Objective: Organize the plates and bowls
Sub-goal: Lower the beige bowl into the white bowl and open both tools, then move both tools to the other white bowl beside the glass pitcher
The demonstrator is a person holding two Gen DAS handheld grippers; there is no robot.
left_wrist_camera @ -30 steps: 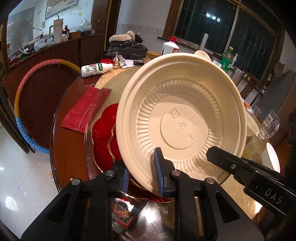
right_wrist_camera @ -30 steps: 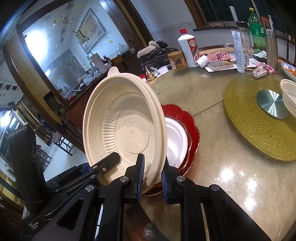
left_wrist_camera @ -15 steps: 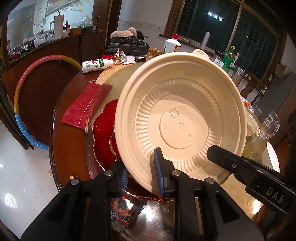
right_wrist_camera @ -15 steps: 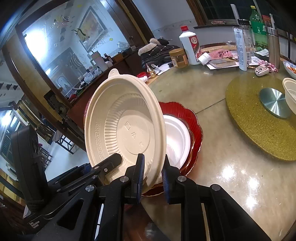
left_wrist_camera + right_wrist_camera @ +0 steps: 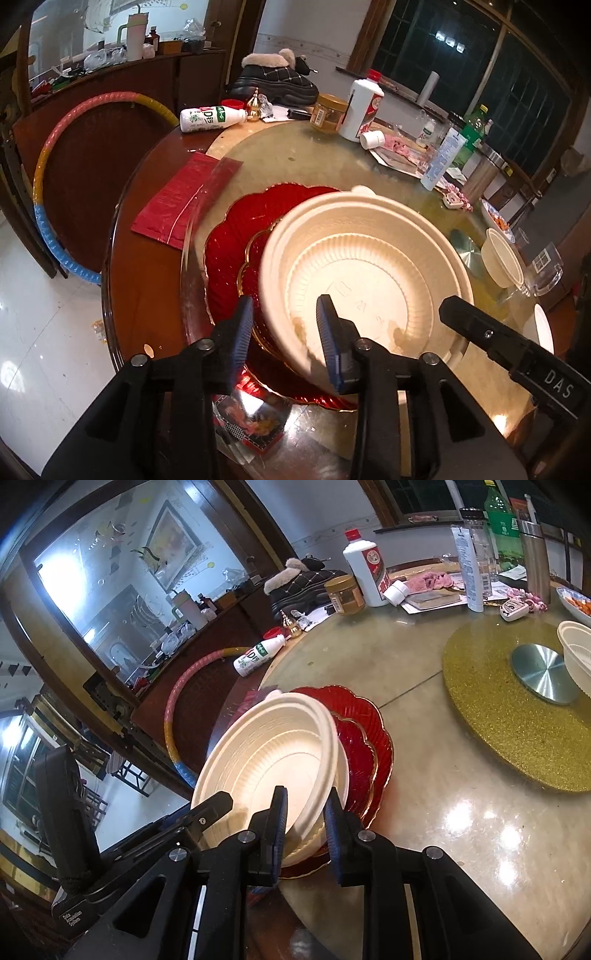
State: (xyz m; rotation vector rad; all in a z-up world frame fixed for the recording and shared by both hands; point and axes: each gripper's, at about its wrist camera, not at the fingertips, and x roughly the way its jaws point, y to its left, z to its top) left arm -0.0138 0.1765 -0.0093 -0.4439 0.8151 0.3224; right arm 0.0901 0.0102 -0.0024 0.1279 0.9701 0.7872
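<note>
Dark windows and a wooden sideboard ring a round table (image 5: 140,206) topped with a glass turntable (image 5: 424,760). At its near edge both grippers straddle the rim of a cream bowl (image 5: 365,273). The left gripper (image 5: 286,334) has its jaws opening, and its blue pads stand clear of the rim on either side. The right gripper (image 5: 304,821) is opening too, the rim between its jaws with a gap showing, so neither one grips. The bowl lies mouth up, slightly tilted and blurred, on a white plate (image 5: 343,771) that sits on stacked red plates (image 5: 236,236). Beside these lies a red packet (image 5: 181,199). Farther off are a gold mat (image 5: 491,731) with a second cream bowl (image 5: 574,646) on it, a milk bottle (image 5: 210,118) lying flat, and a white bottle (image 5: 364,105).
</note>
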